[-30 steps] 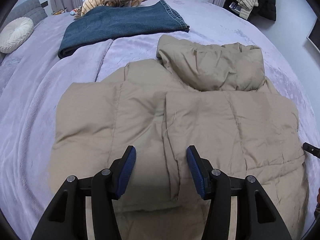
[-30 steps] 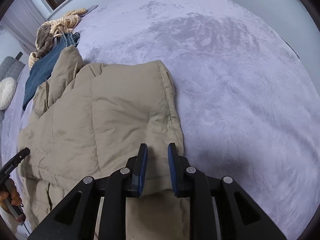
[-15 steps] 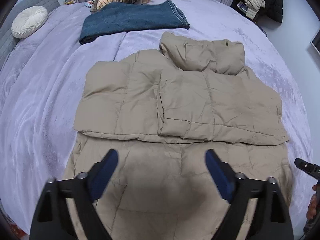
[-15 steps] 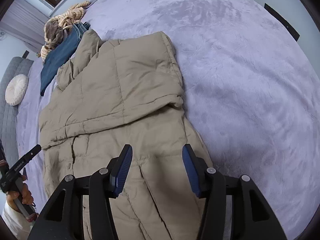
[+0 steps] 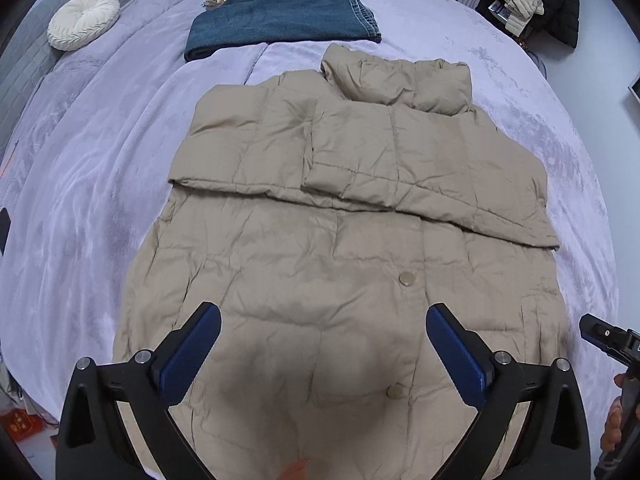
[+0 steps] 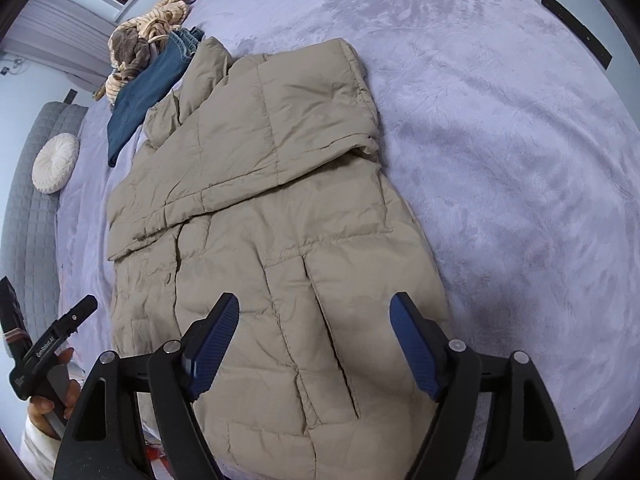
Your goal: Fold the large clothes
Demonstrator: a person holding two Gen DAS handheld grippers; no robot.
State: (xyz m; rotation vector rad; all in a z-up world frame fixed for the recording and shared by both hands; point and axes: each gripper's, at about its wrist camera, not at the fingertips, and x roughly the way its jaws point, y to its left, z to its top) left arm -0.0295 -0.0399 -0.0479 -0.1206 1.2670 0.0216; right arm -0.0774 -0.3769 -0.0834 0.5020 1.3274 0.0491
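Left tongs (image 5: pixel 323 350) spread wide, blue pads (image 5: pixel 191 358) far apart, nothing between them, pointing forward and down. Right tongs (image 6: pixel 316 346) just as wide, pads (image 6: pixel 414 350) splayed, empty too. In the left view, the right tongs show at the right edge, fingers wrapped on the handle. In the right view, the left hand (image 6: pixel 52 396) grips its handle at lower left.

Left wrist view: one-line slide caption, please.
Open left gripper above the hem of a tan puffer jacket, sleeves folded across its chest, on a lavender bed.
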